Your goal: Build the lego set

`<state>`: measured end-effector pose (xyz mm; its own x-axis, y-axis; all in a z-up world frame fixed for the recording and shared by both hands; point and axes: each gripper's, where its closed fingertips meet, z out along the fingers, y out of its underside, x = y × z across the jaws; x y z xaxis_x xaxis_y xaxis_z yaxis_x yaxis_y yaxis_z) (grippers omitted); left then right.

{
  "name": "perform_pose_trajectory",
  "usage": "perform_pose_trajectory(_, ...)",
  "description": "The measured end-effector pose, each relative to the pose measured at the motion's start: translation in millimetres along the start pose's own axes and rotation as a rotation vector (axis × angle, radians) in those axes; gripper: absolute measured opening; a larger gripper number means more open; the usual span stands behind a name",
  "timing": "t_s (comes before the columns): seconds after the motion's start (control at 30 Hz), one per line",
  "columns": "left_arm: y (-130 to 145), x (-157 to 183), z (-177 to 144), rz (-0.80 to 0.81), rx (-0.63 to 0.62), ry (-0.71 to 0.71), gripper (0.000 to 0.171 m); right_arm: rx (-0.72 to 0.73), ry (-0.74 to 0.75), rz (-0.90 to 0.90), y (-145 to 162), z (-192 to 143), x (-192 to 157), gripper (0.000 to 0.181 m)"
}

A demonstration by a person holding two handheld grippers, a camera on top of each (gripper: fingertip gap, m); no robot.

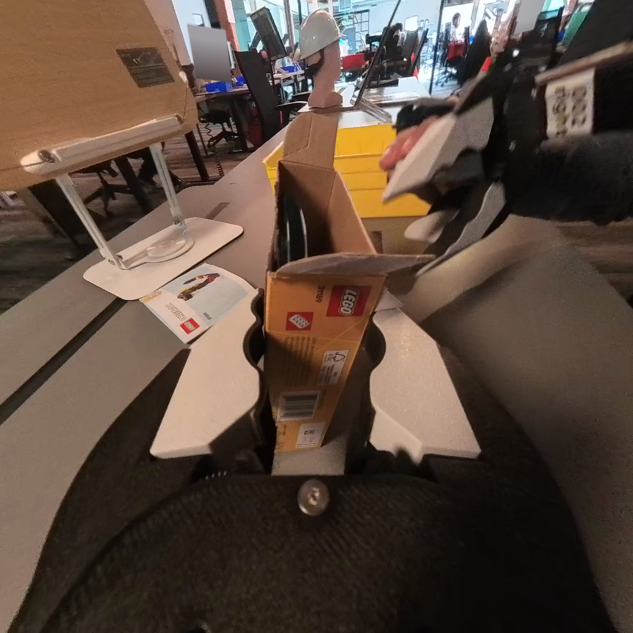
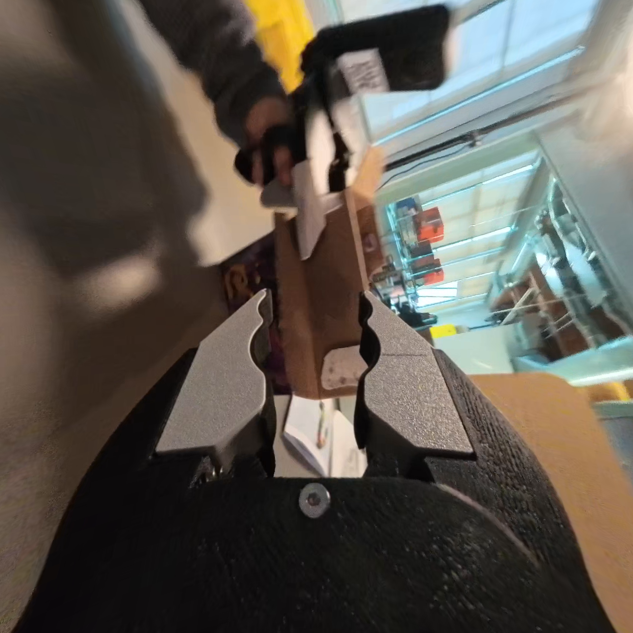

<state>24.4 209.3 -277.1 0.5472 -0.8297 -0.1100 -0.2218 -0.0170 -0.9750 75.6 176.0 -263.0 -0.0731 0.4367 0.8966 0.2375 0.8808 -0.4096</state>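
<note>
My left gripper (image 1: 318, 308) is shut on a yellow lego box (image 1: 322, 352) and holds it upright over the grey table (image 1: 68, 394). The box's top is open with its brown flaps (image 1: 315, 137) spread, and something dark and curved (image 1: 291, 226) shows inside. My right gripper (image 1: 414, 212) is at the box's upper right, open, close to the right-hand flap (image 1: 387, 263). In the right wrist view, which is blurred, the brown inside of the box (image 2: 318, 325) fills the gap between my right gripper's (image 2: 315, 298) fingers. The left gripper (image 2: 308, 212) shows beyond it.
An instruction booklet (image 1: 195, 305) lies on the table left of the box. A white stand (image 1: 164, 253) carrying a brown panel (image 1: 85, 68) is at the far left. A yellow bin (image 1: 370, 164) stands behind the box. A mannequin head with a hard hat (image 1: 322, 51) is farther back.
</note>
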Motion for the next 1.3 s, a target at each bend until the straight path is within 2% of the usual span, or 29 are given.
perform_pose_trajectory(0.07,1,3,2,0.048,-0.014,-0.017,0.056,0.085,0.022,0.213,-13,-15,21,0.049)
perform_pose_trajectory(0.13,2,7,7,0.131,-0.049,-0.044,0.056,0.09,-0.032,0.351,-19,-20,34,0.045)
perform_pose_trajectory(0.23,2,20,15,0.291,-0.123,-0.088,0.056,-0.059,-0.184,0.368,-18,-19,31,0.042)
perform_pose_trajectory(0.3,2,30,19,0.388,-0.171,-0.103,0.056,-0.125,-0.252,0.359,-17,-20,27,0.029)
perform_pose_trajectory(0.43,5,39,24,0.486,-0.222,-0.111,0.056,-0.286,-0.416,0.334,-2,-24,4,0.018)
perform_pose_trajectory(0.5,6,42,25,0.514,-0.236,-0.11,0.056,-0.318,-0.5,0.377,1,-26,-9,0.018)
perform_pose_trajectory(0.6,8,44,25,0.566,-0.259,-0.113,0.056,-0.345,-0.569,0.426,2,-26,-25,0.032)
perform_pose_trajectory(0.7,11,44,26,0.623,-0.288,-0.126,0.056,-0.341,-0.566,0.439,-2,-21,-32,0.037)
perform_pose_trajectory(0.83,11,44,25,0.665,-0.305,-0.14,0.056,-0.299,-0.418,0.472,-3,-15,-12,0.028)
perform_pose_trajectory(0.93,3,38,23,0.585,-0.273,-0.163,0.055,-0.349,-0.325,0.391,9,-19,-1,0.021)
perform_pose_trajectory(1.03,-8,35,18,0.404,-0.203,-0.131,0.055,-0.329,-0.297,0.387,7,-26,12,0.014)
perform_pose_trajectory(1.13,-21,47,16,0.226,-0.101,-0.022,0.055,-0.351,-0.408,0.427,9,-42,24,0.007)
perform_pose_trajectory(1.3,-35,77,25,-0.02,0.011,0.123,0.054,-0.399,-0.721,0.509,-2,-63,26,0.002)
